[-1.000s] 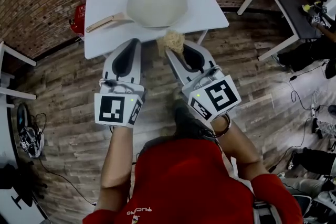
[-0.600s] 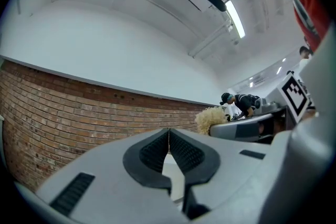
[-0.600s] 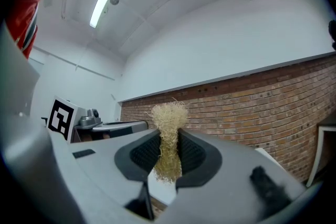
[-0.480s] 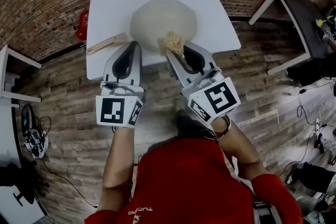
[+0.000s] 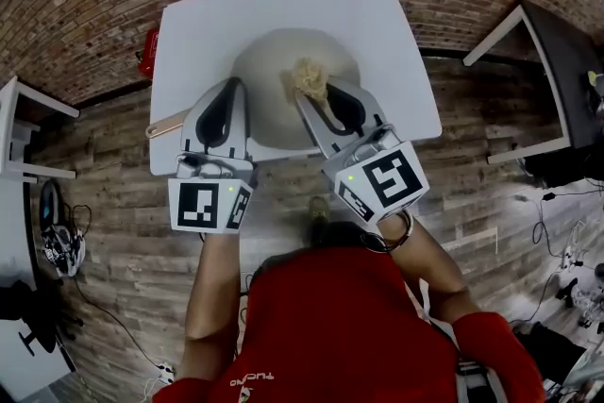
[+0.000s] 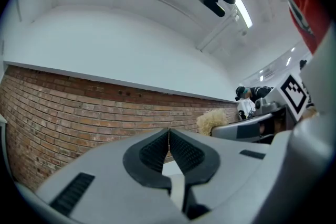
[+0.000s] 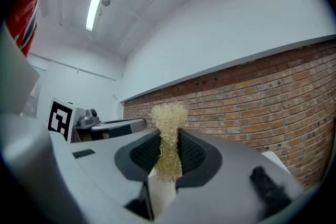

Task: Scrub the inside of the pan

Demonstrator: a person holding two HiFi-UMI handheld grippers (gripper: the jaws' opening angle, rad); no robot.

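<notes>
Nearer the pan than before, right claw pinches the scrubber, left claw closed empty.

Pan on table; handle left; scrubber over pan, contact unclear.

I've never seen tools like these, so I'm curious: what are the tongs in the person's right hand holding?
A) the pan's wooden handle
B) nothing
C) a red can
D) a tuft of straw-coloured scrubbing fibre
D: in the right gripper view the right tongs are closed on a straw-coloured fibre scrubber, whose tuft sticks out past the tips.
</notes>
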